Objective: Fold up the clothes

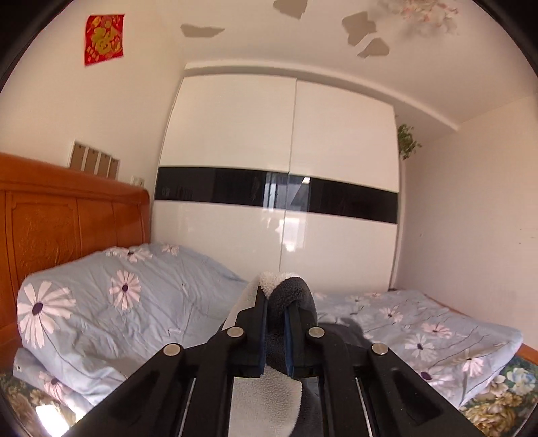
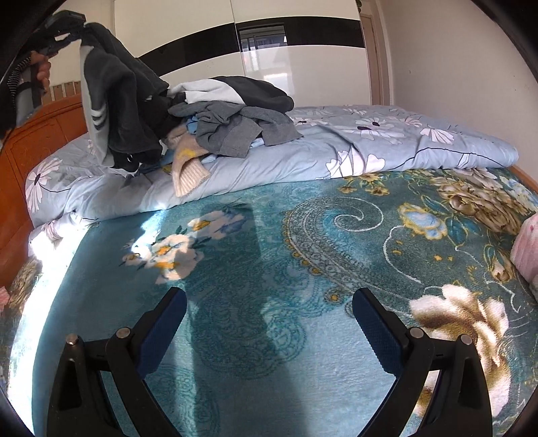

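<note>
Left tool (image 1: 275,322) was clamped tight on a thick fold of dark grey fleece garment (image 1: 292,299) with a white fleecy lining, raised high above the bed, probably so the piece could hang free and be sorted out from the rest. From the right wrist view the same garment (image 2: 117,101) dangled from that tool (image 2: 64,30), its lower part trailing onto the pile of clothes (image 2: 228,114) heaped on the pale blue flowered quilt (image 2: 386,148). White stripes showed on one hanging panel. Right tool (image 2: 269,322) hovered with its fingers spread wide and nothing between them, over the teal floral blanket (image 2: 302,242), a bare stretch that would suit laying the garment flat for folding.
</note>
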Demonstrator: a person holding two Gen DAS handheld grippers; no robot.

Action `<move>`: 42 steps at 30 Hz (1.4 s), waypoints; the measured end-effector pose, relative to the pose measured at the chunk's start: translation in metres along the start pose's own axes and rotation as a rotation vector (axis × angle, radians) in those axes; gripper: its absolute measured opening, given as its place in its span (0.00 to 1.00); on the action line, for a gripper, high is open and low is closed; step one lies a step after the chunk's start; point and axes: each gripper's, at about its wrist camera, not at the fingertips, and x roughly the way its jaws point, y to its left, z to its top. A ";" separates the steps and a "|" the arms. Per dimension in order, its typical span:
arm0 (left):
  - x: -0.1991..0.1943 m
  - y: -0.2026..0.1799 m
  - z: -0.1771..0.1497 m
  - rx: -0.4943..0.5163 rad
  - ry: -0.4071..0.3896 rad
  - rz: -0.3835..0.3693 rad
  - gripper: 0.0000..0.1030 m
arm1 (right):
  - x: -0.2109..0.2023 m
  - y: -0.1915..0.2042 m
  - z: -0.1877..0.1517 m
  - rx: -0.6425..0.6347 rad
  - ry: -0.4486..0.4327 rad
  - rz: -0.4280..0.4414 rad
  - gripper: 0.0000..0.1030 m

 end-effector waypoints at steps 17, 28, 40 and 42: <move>-0.123 -0.050 -0.100 0.049 0.303 -0.376 0.09 | -0.064 -0.017 -0.009 0.043 -0.052 -0.052 0.96; -0.118 0.102 -0.244 -0.199 0.610 0.079 0.19 | -0.034 -0.011 -0.027 0.017 0.091 0.092 0.96; -0.181 0.101 -0.271 -0.146 0.681 -0.050 0.63 | 0.024 0.052 -0.027 -0.205 0.203 0.119 0.96; -0.190 0.098 -0.275 -0.130 0.692 -0.075 0.64 | 0.029 0.053 -0.020 -0.172 0.198 0.128 0.96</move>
